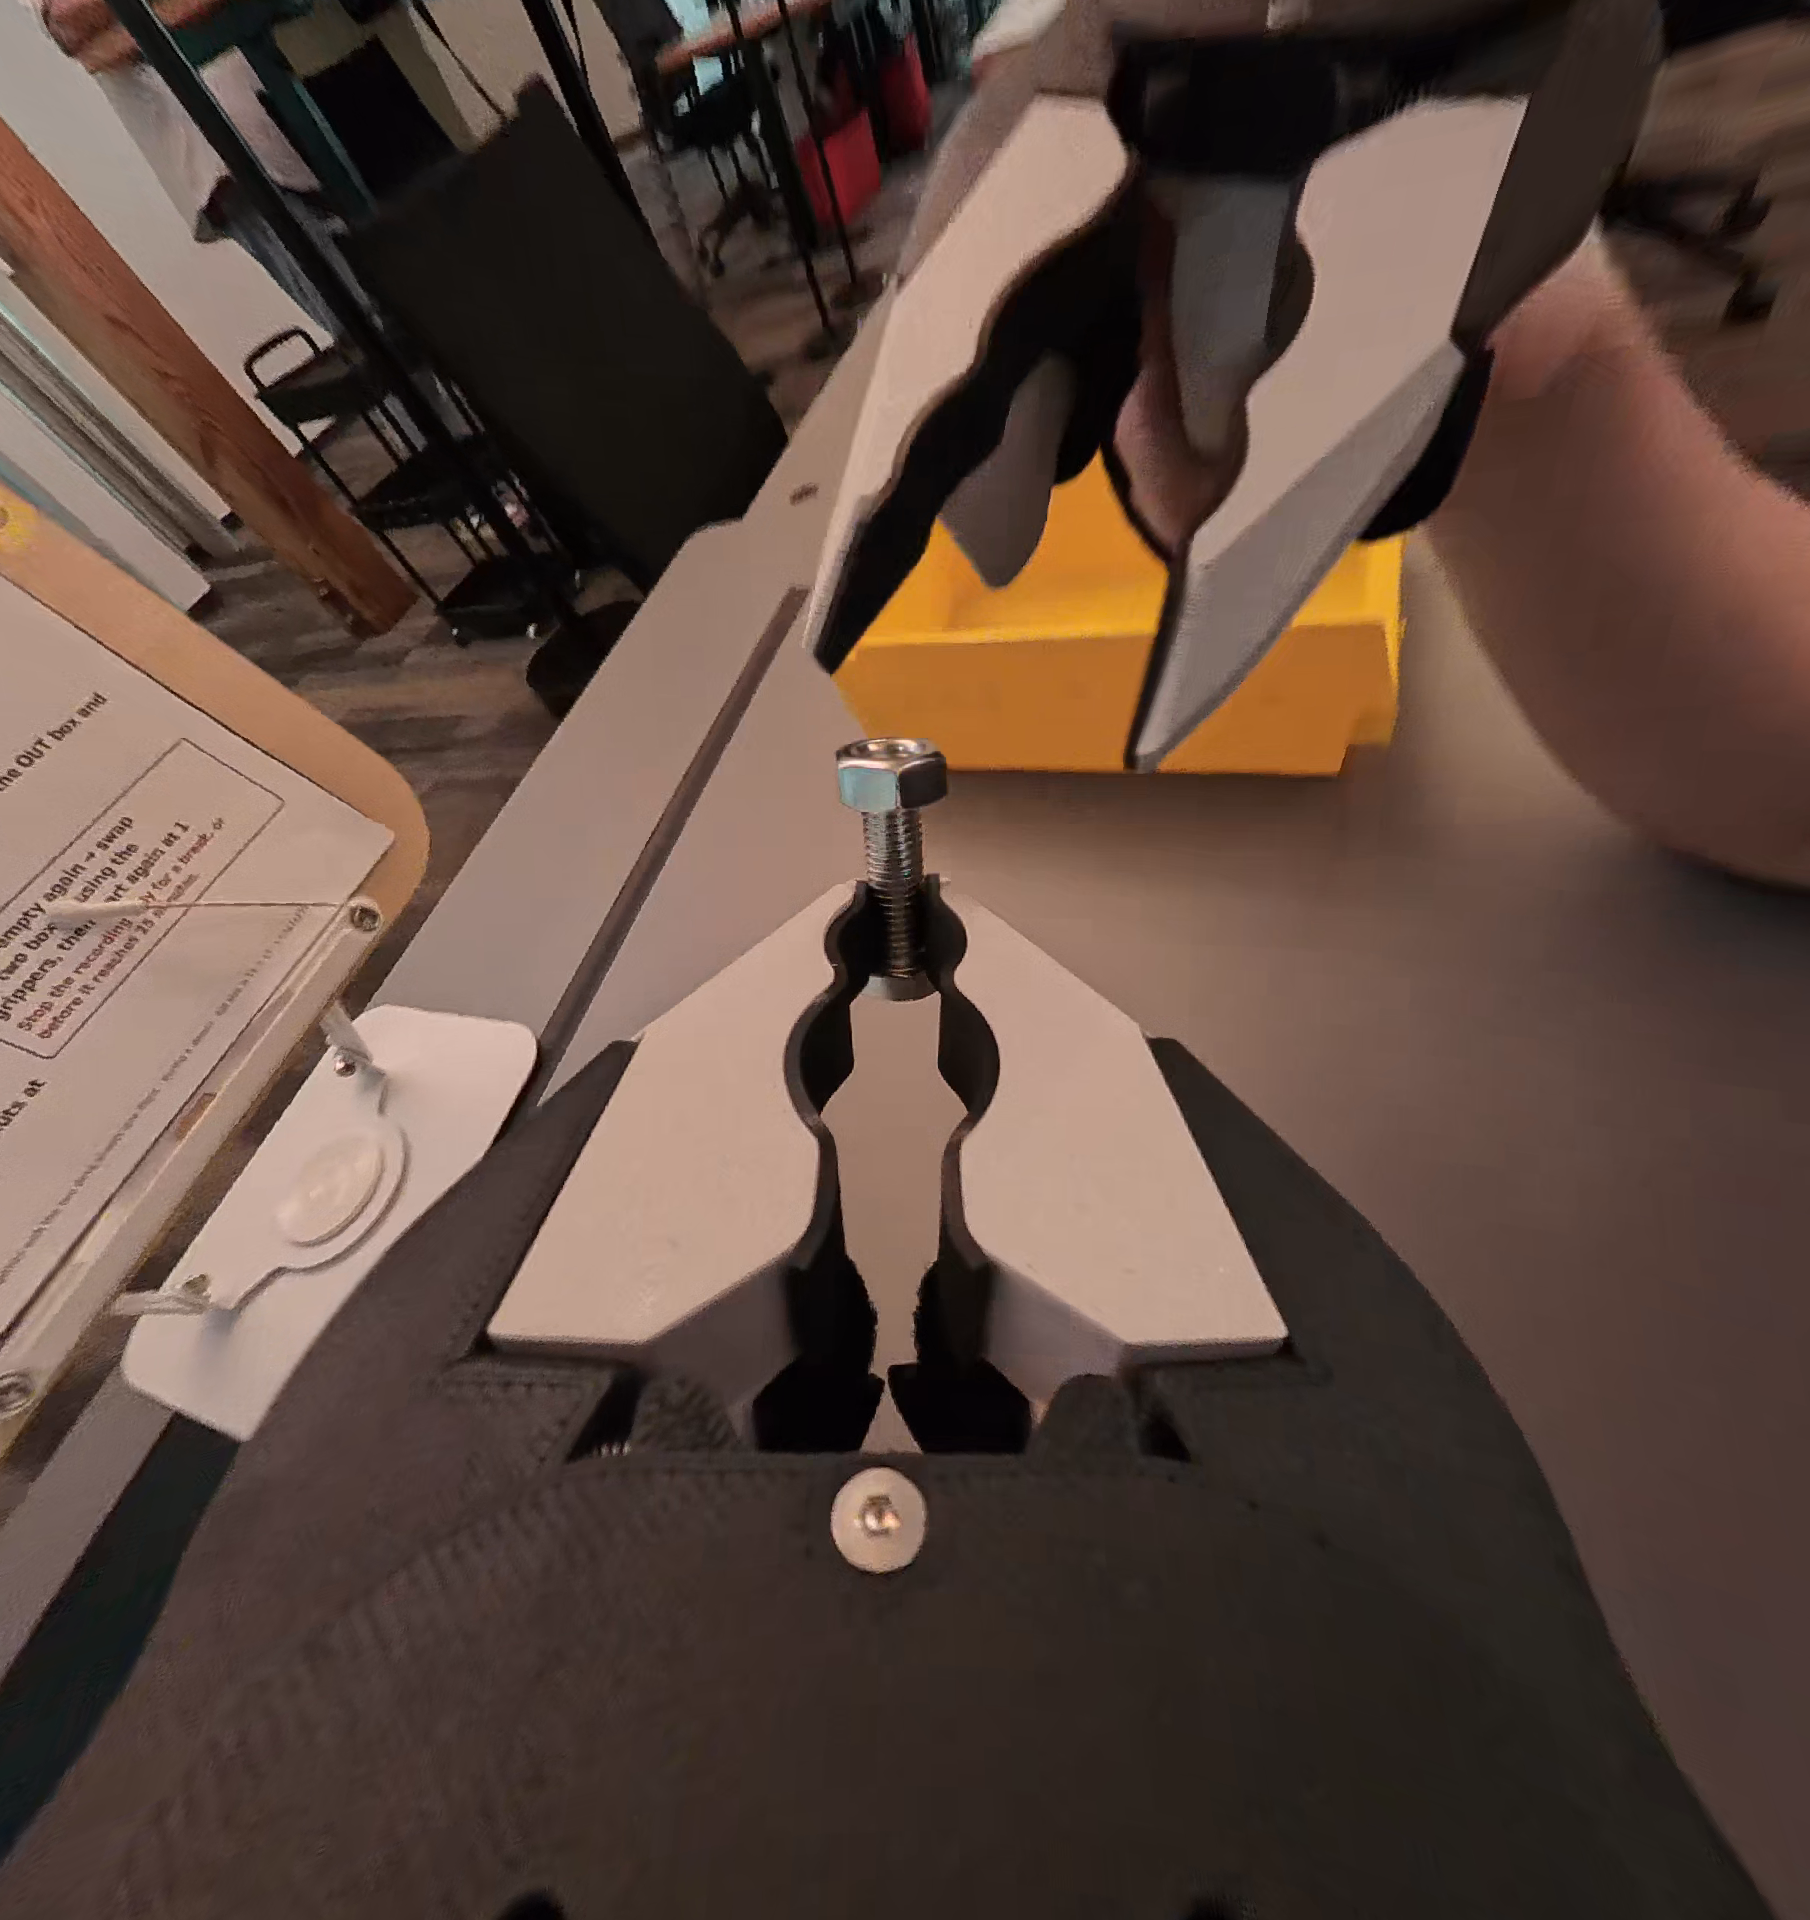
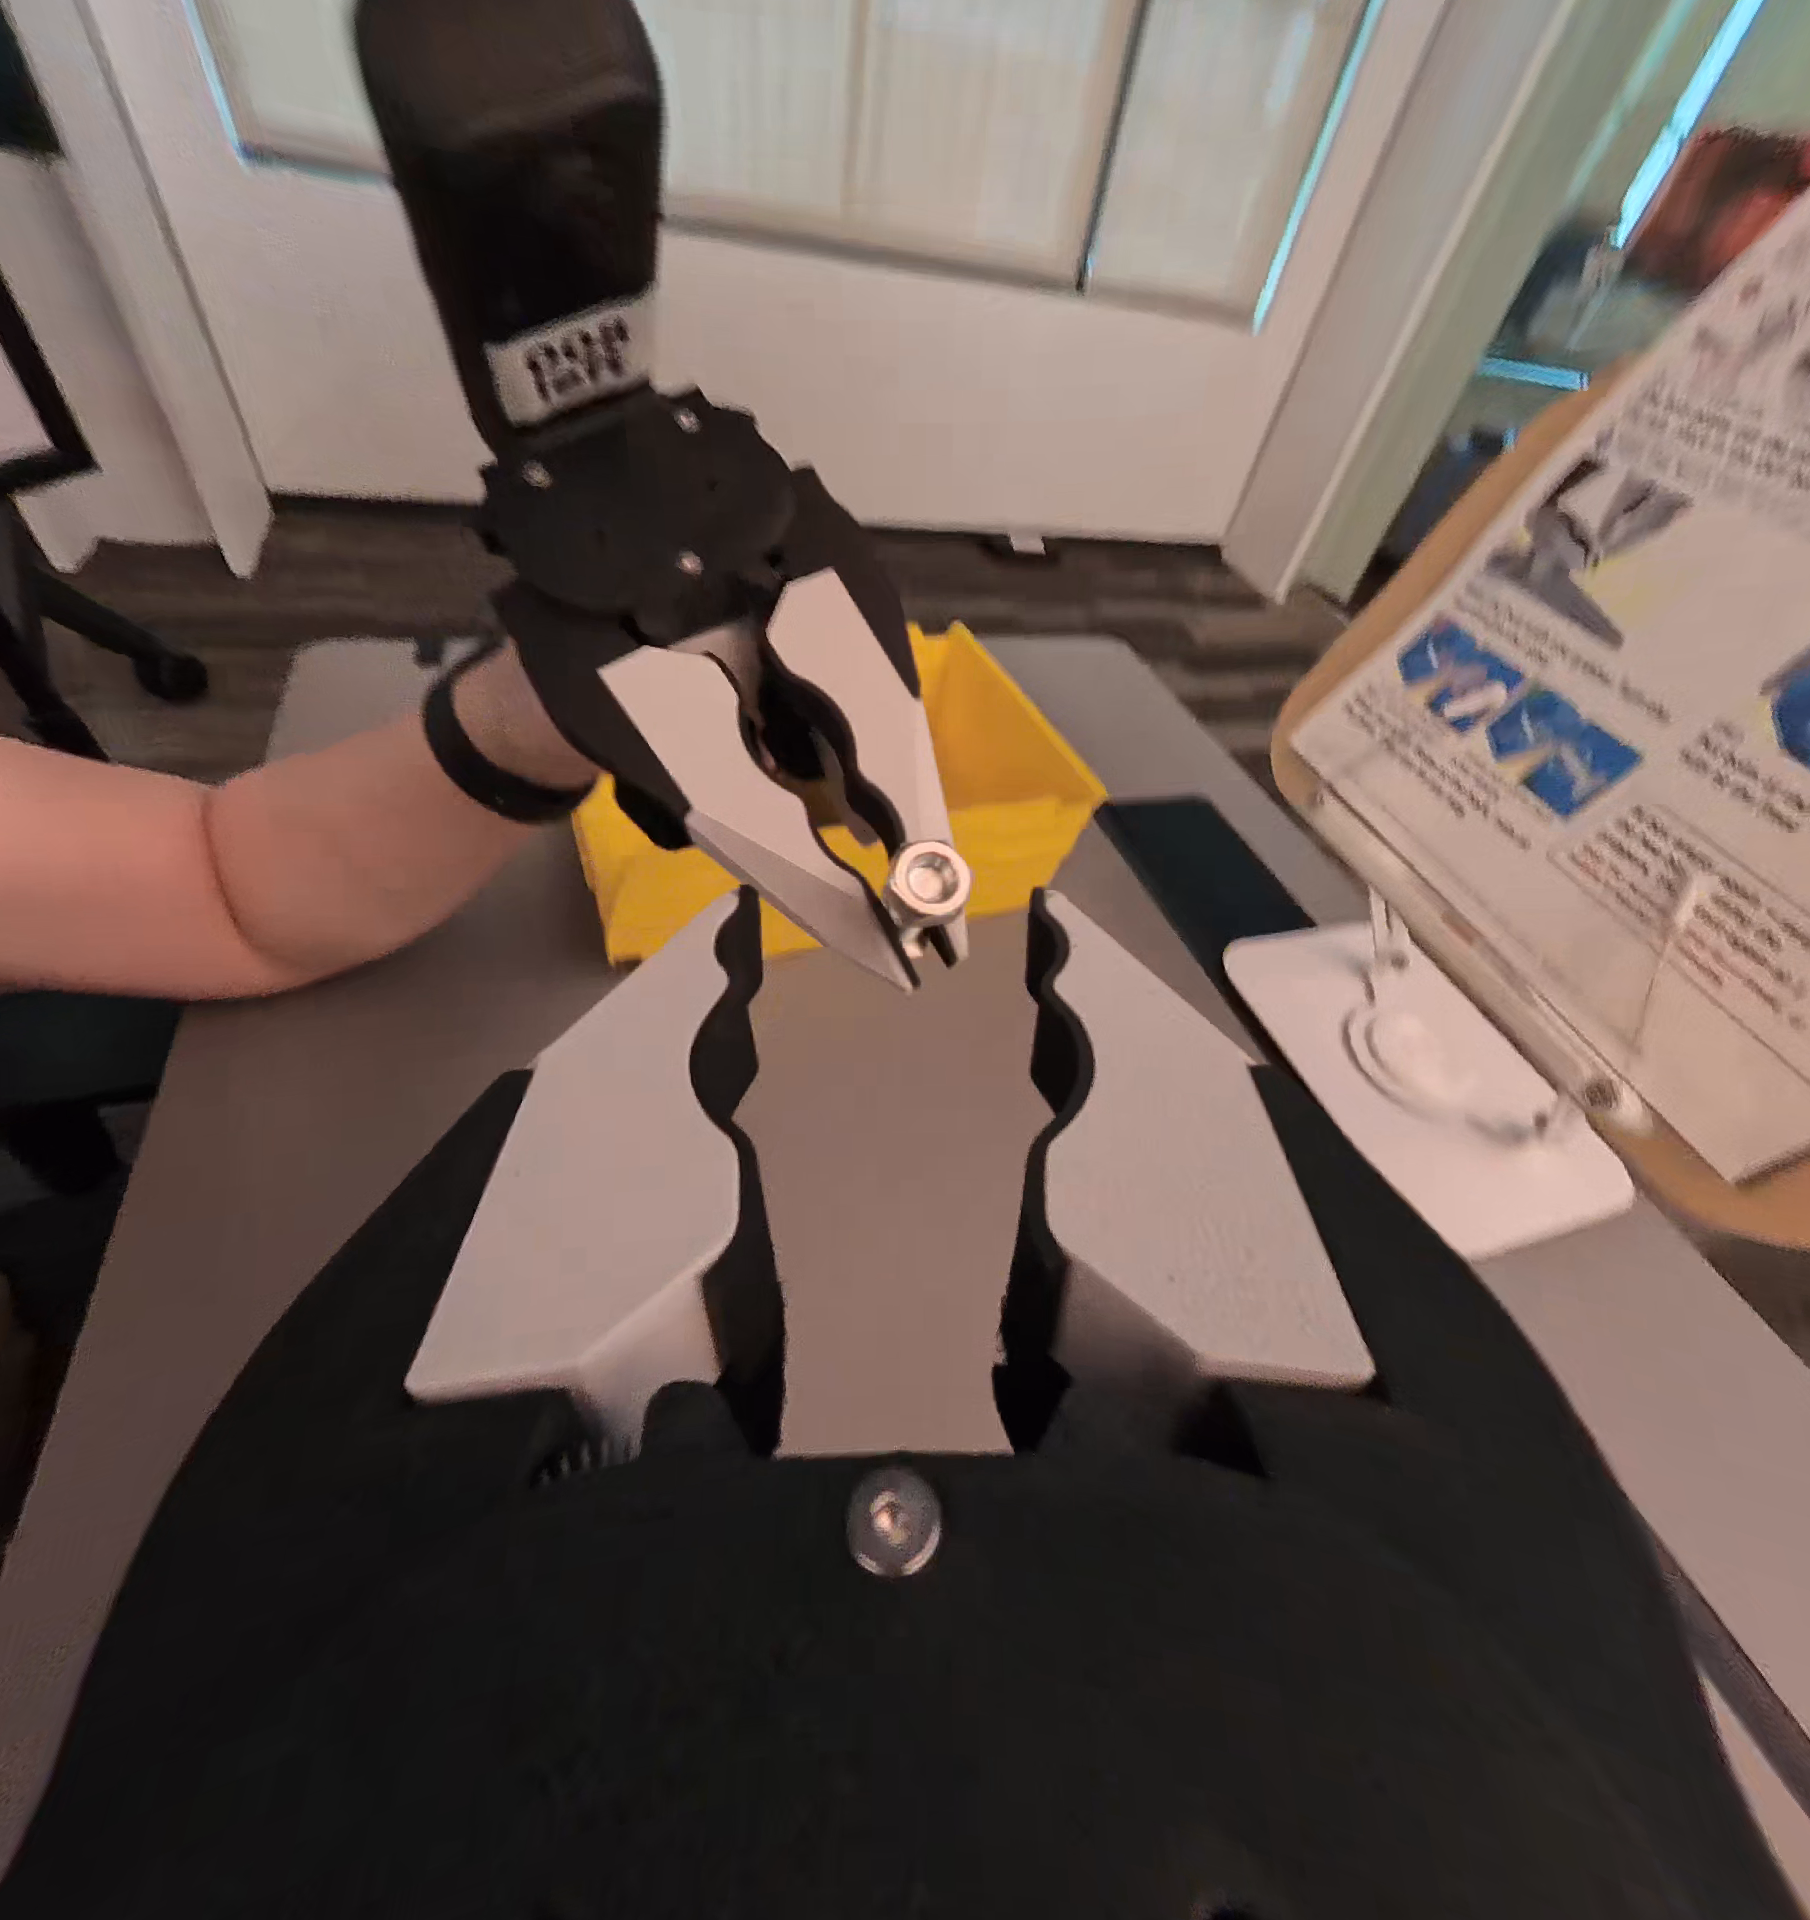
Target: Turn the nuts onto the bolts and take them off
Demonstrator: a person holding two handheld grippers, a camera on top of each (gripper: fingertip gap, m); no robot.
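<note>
My left gripper (image 1: 893, 904) is shut on a silver bolt (image 1: 888, 873) near its head and holds it upright above the grey table (image 1: 1400, 1143). A silver hex nut (image 1: 890, 781) sits on the bolt's top end. My right gripper (image 1: 984, 717) is open and empty, hovering just above and behind the nut without touching it. In the right wrist view my right gripper's (image 2: 890, 906) fingers (image 2: 610, 1143) are spread wide, with the nut (image 2: 930, 883) facing me from the tips of the left gripper (image 2: 934, 961), just beyond my own tips.
A yellow bin (image 1: 1036, 707) stands on the table behind the grippers; it also shows in the right wrist view (image 2: 1026, 748). A printed sheet on a white-based stand (image 1: 101, 883) (image 2: 1607, 810) stands at the table's edge. A person's forearm (image 2: 257, 883) rests beside the bin.
</note>
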